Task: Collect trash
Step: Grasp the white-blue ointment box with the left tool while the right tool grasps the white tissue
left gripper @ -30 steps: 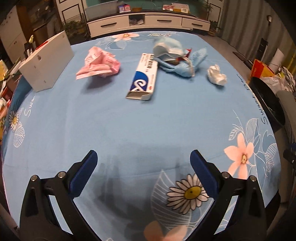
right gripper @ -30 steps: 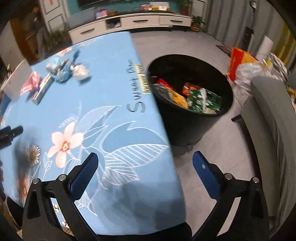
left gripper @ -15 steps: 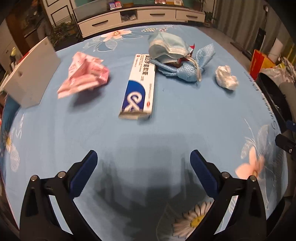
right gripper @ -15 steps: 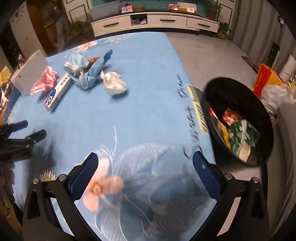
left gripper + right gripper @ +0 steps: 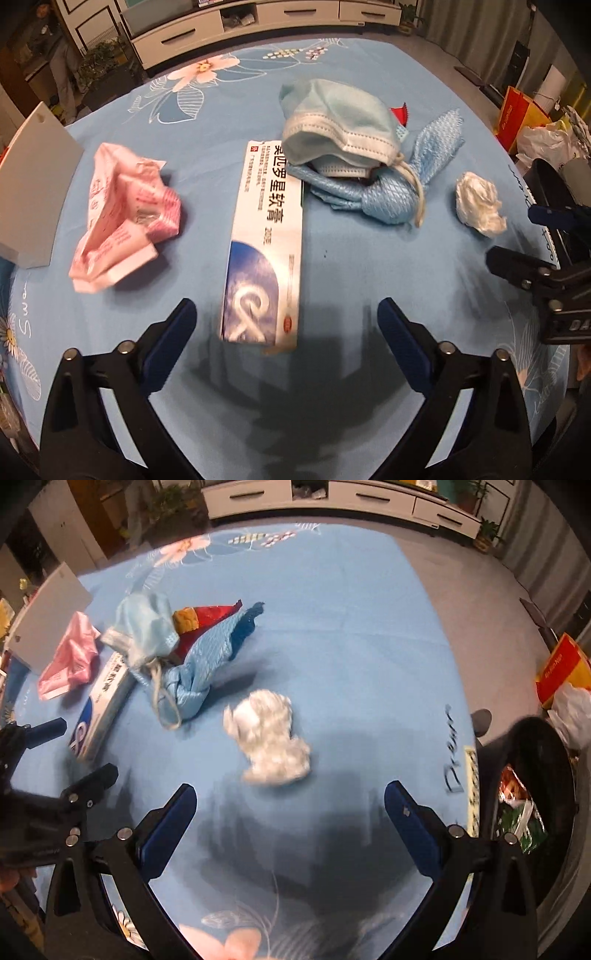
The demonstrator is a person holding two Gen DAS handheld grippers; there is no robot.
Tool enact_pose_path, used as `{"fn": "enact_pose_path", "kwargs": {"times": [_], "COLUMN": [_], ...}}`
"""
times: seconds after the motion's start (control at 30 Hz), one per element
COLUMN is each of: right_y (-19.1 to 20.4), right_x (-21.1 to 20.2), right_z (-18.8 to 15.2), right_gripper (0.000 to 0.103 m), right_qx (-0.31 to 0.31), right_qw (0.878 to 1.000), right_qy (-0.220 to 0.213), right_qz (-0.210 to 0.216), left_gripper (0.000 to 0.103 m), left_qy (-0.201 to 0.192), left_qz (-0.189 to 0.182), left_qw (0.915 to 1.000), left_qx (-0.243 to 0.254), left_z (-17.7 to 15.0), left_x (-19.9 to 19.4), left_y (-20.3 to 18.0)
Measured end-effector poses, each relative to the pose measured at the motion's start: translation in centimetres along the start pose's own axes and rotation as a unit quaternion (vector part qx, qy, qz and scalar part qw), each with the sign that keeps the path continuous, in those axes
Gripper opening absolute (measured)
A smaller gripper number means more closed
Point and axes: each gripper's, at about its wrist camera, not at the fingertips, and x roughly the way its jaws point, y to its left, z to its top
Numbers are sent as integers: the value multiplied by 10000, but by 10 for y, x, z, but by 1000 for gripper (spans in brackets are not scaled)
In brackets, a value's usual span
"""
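We hold our left gripper [image 5: 286,314] low over the blue flowered cloth of the counter [image 5: 369,258], its jaws spread wide and holding nothing. The long white-and-blue ointment box [image 5: 264,254] lies flat on the cloth with its near end between the two blue pads, touching neither. Using that box as our landmark: just to its left sits a crumpled pink wrapper [image 5: 123,218], and beyond that wrapper a white box [image 5: 33,184] stands at the counter's edge. At the box's far end a pale blue face mask [image 5: 340,122] overlaps its corner, heaped on a knotted blue mesh cloth [image 5: 391,195] with a scrap of red wrapper [image 5: 210,622] tucked underneath. Well to the right of the box lies a wad of white tissue [image 5: 478,203].

Our right gripper [image 5: 290,801] is likewise spread wide and empty, hovering over the cloth with the white tissue just ahead of its pads, slightly left of the midline and blurred. From this side the ointment box shows at the left, with the left gripper's black fingers near its end.

Off the counter's right edge, far from the box, stands a black bin [image 5: 532,738]. Inside it we see green, red and white packaging, too jumbled to name.
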Motion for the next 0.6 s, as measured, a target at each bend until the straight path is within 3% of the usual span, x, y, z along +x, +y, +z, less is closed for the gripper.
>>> {"fn": "enact_pose_path", "kwargs": {"times": [0.1,0.13,0.47,0.6], "right_y": [4,4,6,6], "right_x": [6,7,10,4], "right_z": [7,8,9,5], "right_gripper": [93,91,30,25], "right_qx": [-50,-60,-59,-71], "right_qw": [10000,10000,9998,9996], "right_qy": [63,69,23,-59], "right_qz": [3,39,180,268], "left_gripper": [74,74,46,43], "left_qy": [111,123,63,9], "left_qz": [-70,-66,-61,-169], "left_qw": [9999,9999,9999,9999], "left_qx": [4,8,62,-18], "left_z": [10,11,14,11], "left_x": [6,8,8,5], "left_y": [1,1,4,11]}}
